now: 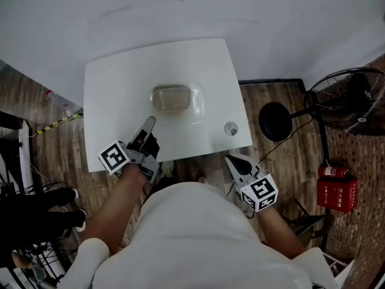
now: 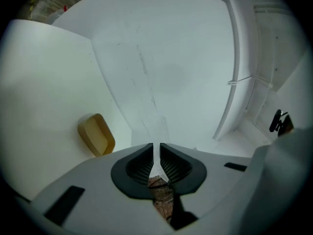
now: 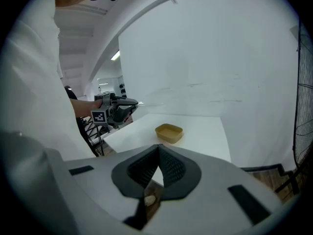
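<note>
Seen from above, a person in a white top holds a claw in each hand over a small white table (image 1: 108, 89). A shallow tan tub (image 1: 173, 98) sits alone near the middle of the table. The left forearm stretches forward from the body. Its hand grips the left claw (image 1: 149, 123), which is tilted with its tip pointing up towards the tub, just short of the tub on the person's side and a little to its left. The left claw's own camera shows its two dark pads pressed together with nothing between them, and the tub (image 2: 97, 134) lying ahead and to the left. The right arm is bent and held close to the body. The right claw (image 1: 234, 160) is well apart from the tub, nearer the person and to the tub's right, beyond the table edge and above the wooden floor (image 1: 283, 155). Its pads are also together and empty, and its camera shows the tub (image 3: 169, 132) ahead on the table. A small round cap (image 1: 231, 128) lies to the tub's right, between the tub and the right claw. A black fan (image 1: 352, 101) stands far to the tub's right.
</note>
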{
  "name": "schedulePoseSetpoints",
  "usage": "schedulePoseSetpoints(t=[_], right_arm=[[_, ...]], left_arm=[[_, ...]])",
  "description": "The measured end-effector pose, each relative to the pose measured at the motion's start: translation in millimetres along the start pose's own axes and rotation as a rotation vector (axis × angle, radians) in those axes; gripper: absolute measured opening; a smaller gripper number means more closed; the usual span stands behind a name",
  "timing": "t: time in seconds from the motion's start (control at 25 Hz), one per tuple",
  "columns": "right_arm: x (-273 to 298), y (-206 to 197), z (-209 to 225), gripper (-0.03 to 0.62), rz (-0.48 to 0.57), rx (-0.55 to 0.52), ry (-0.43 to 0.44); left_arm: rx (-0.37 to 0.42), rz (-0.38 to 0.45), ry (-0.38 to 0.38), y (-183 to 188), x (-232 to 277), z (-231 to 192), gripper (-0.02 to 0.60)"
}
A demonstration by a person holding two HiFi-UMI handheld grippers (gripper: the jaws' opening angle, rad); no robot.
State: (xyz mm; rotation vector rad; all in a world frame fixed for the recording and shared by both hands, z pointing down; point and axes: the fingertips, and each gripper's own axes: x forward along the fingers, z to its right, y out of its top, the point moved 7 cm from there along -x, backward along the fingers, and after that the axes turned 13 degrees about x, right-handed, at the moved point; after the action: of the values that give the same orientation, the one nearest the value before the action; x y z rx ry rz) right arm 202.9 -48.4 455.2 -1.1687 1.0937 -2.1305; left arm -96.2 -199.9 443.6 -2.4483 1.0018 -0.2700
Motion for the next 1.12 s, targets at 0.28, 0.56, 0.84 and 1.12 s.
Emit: schedulePoseSetpoints(t=[0.28,0.56,0.84,1.12], right_arm=[[-33.9,-19.9,14.0,0.008,-0.003,-0.064,0.083],[-48.9,-36.2,16.8,0.008,-0.023,-0.097,0.140],[-47.5,-32.3,17.3,0.008,-0.024,-0.091,0.173],[-47.1,-34.7,19.8,0.006,-0.027,-0.095,0.190]], left_arm=[[0.016,0.077,0.018,-50.1,-33.7,47.8,0.054],[0.009,0.135,0.039,-80.6,-61.0,66.2,0.054],[0.005,0.137,0.057,-84.4,-67.8,77.2,0.054],[0.011,0.153,0.062,-84.4,-68.3,81.7,0.054]])
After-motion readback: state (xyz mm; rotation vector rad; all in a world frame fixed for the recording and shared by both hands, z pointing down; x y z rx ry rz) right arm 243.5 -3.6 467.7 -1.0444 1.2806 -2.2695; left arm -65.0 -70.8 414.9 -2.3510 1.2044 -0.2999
